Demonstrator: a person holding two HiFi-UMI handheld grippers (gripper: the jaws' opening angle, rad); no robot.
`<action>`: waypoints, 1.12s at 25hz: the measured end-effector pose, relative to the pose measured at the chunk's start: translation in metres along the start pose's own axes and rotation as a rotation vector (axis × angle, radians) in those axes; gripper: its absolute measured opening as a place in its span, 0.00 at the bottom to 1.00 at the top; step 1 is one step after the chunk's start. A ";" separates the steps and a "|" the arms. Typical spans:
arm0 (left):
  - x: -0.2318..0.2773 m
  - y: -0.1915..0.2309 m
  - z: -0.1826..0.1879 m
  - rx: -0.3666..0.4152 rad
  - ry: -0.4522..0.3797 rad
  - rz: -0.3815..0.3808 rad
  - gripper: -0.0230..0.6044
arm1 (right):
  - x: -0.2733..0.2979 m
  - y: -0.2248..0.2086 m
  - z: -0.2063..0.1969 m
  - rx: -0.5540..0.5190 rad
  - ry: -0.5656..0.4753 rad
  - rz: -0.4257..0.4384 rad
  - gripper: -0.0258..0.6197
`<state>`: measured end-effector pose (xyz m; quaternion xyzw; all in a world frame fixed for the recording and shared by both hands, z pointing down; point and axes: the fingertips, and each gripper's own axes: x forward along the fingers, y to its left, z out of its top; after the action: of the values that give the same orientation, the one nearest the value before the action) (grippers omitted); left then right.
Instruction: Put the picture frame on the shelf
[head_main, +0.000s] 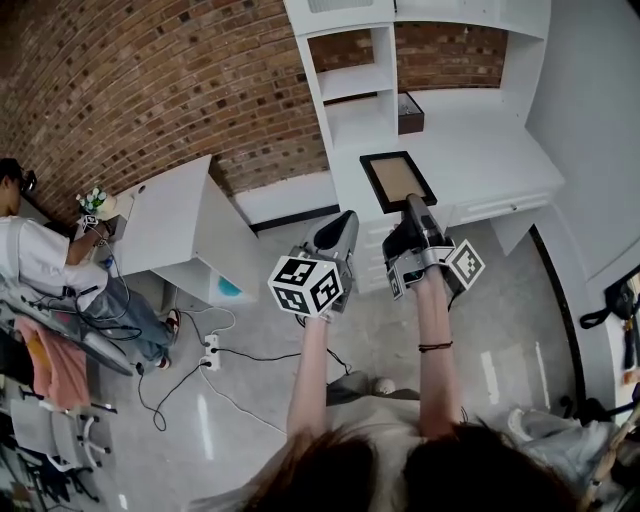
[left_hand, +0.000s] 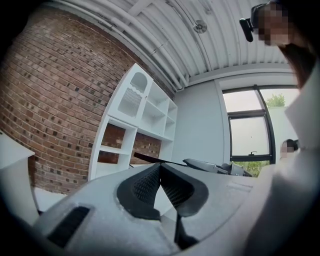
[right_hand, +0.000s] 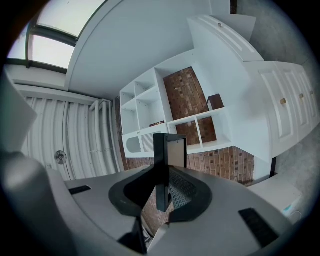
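R gripper (right_hand: 163, 186): my jaws clamp frame (head_main: 397, 180) by its edge.
L gripper (left_hand: 160, 169): my jaws shut, nothing btwn.
Frame: up over counter (head_main: 485, 150), below shelf (head_main: 355, 82).

White shelf unit (head_main: 480, 150), small dark box (head_main: 410, 112) resting on it, grey floor (head_main: 520, 340) strewn with cables (head_main: 190, 375)

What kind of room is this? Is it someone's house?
Probably a workroom or studio dressed like a home: a brick wall and white shelf unit, but also a power strip with cables on the floor and a person sitting by a white desk.
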<state>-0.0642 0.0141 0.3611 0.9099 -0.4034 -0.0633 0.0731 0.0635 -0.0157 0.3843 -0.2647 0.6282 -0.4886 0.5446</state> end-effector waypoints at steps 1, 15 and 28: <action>-0.001 -0.002 -0.001 0.004 0.002 0.004 0.05 | -0.001 0.001 0.000 0.006 0.002 0.004 0.15; 0.008 0.013 -0.002 0.002 0.000 0.030 0.05 | 0.013 -0.012 0.000 0.031 0.026 0.003 0.16; 0.056 0.056 0.003 0.005 -0.006 0.007 0.05 | 0.069 -0.033 0.011 -0.013 0.060 0.026 0.15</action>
<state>-0.0684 -0.0649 0.3654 0.9084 -0.4072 -0.0647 0.0696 0.0486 -0.0917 0.3858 -0.2453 0.6508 -0.4851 0.5301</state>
